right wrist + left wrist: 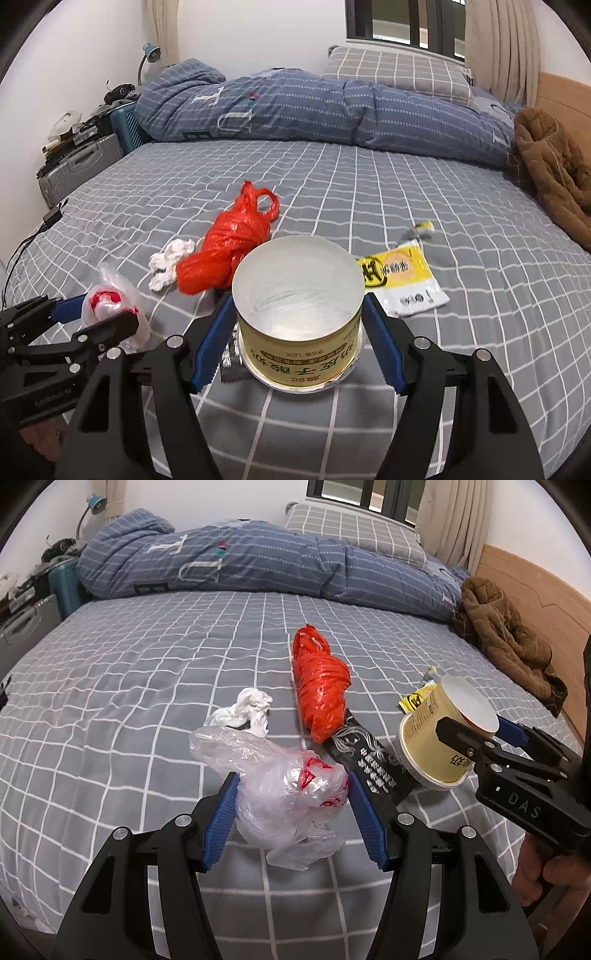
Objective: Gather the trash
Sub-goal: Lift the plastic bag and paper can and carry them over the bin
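Nearest my left camera, low in the middle of its frame, the left gripper [291,812] stands spread with the crumpled clear plastic bag with red print [288,794] sitting right between its blue pads; the pads flank it closely on both sides, though I cannot tell whether they touch it yet. In the right wrist view, the right gripper [299,332] is likewise spread around the squat yellow paper cup lying upside down [299,295], which fills the gap at lower centre, its pale base turned up; the pads look just beside its wall, not pressing. So each hand already has its own piece straight ahead, and I judge that closing is the move both call for. The rest lies further up the grey checked bed [147,664]: the red plastic bag wound into a long bundle [321,694], its long axis running away from me, the crumpled white tissue [247,710] just left of it, a black printed wrapper [369,764] between the two grippers, and the yellow and white sachet [402,280] to the right of the cup, nearer my right hand.
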The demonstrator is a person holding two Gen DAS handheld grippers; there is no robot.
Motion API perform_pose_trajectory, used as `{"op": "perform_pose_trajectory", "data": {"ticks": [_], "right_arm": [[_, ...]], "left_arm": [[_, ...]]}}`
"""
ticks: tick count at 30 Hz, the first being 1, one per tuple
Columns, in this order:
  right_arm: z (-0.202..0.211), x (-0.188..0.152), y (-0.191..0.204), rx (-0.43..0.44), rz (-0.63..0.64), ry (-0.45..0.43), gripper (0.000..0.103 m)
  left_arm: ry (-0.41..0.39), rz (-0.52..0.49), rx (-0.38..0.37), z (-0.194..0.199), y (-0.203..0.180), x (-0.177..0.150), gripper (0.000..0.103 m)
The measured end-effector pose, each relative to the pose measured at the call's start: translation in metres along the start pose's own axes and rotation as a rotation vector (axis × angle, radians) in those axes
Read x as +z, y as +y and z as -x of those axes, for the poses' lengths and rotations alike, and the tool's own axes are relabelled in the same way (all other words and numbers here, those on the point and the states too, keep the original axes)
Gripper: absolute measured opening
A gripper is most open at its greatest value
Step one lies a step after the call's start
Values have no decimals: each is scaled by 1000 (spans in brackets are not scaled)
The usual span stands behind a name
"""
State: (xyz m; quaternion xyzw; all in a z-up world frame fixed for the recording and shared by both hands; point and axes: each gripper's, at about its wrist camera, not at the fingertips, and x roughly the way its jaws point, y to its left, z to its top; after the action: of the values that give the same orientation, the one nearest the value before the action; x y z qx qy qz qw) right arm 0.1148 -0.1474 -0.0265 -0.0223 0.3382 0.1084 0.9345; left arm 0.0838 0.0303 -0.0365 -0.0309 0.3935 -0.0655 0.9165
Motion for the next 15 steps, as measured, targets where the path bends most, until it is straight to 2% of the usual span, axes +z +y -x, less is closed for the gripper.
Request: {"op": "perform_pose_trajectory", "data": {"ticks": [15], "right_arm": [[19, -39, 5, -7, -8, 54, 67]], "left_arm": [[8, -8, 20, 20, 3, -21, 59]]}}
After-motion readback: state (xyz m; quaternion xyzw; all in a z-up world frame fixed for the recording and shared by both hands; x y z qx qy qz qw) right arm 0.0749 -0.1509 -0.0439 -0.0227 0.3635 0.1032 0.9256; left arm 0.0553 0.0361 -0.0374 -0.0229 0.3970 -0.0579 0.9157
